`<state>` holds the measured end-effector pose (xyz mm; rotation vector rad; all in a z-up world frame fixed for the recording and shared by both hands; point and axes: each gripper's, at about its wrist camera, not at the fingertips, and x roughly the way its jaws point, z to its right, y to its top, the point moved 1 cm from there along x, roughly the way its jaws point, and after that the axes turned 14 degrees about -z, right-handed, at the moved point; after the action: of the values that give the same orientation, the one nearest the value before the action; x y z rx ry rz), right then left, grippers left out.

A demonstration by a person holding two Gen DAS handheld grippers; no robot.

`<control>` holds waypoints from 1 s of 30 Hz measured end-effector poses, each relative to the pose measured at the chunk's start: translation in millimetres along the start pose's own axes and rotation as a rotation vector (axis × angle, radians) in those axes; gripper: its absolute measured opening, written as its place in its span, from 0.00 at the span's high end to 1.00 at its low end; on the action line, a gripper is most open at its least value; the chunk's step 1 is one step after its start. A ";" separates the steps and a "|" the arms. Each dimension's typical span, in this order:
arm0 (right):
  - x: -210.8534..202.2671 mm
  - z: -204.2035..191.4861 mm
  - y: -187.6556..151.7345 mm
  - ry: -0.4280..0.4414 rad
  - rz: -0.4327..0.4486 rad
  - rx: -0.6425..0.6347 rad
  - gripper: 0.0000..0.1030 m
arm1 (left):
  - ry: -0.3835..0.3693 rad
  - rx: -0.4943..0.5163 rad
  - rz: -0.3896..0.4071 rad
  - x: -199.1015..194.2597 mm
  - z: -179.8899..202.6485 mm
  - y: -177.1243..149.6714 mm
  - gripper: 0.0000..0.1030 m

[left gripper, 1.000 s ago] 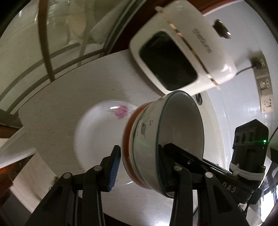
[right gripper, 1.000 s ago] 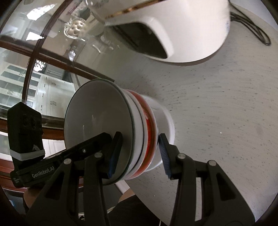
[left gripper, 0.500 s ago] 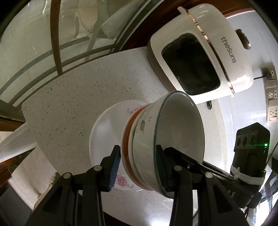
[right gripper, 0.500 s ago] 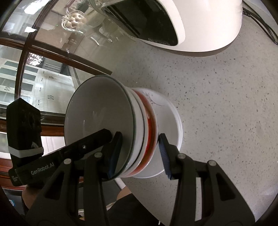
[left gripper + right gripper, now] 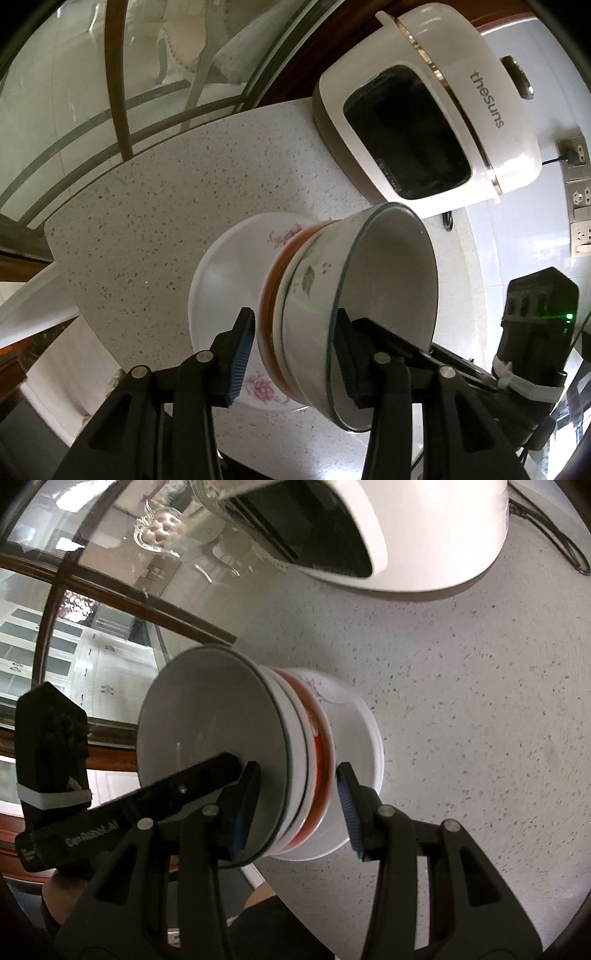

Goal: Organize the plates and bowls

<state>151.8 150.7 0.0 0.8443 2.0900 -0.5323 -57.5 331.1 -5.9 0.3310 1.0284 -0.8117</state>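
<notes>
A stack of nested bowls (image 5: 388,280), a white green-rimmed one on top and an orange-red one beneath, rests over a white flowered plate (image 5: 225,280) on the speckled counter. My left gripper (image 5: 293,350) straddles the stack's near rim, one finger inside the top bowl and one outside. Its jaws are opening, and a thin gap shows at the outer pad. From the other side, my right gripper (image 5: 295,808) is shut on the bowl stack (image 5: 210,738) the same way, above the plate (image 5: 354,731).
A white countertop appliance (image 5: 443,122) with a dark window stands behind the plate, with its cable (image 5: 554,535) on the counter (image 5: 461,701) and wall sockets (image 5: 576,192) beyond. A glass partition with a wooden frame (image 5: 110,74) borders the counter's curved edge (image 5: 74,277).
The stack has come over the plate, which was off to one side a second ago. The motion blur is gone. The left gripper's outer pad stands slightly farther from the stack.
</notes>
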 end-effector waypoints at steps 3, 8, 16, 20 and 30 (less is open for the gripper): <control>-8.9 0.9 -4.1 -0.022 0.020 -0.005 0.54 | 0.020 0.004 0.010 -0.1 1.9 -3.7 0.54; -18.8 3.6 -14.8 -0.031 0.043 -0.024 0.54 | 0.037 -0.018 0.039 -4.4 -1.6 -11.9 0.52; -48.1 -5.9 -31.2 -0.111 0.147 -0.088 0.54 | 0.087 -0.028 0.167 -28.9 4.9 -27.0 0.41; -59.3 -7.6 -47.3 -0.180 0.221 -0.130 0.53 | 0.139 -0.007 0.237 -40.1 14.1 -43.3 0.41; -65.3 -10.8 -107.5 -0.330 0.329 -0.214 0.39 | 0.334 0.065 0.453 -44.7 41.8 -119.1 0.27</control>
<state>98.4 58.3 67.4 0.8858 1.6323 -0.2449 -130.4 246.0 67.5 0.7440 1.1784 -0.3858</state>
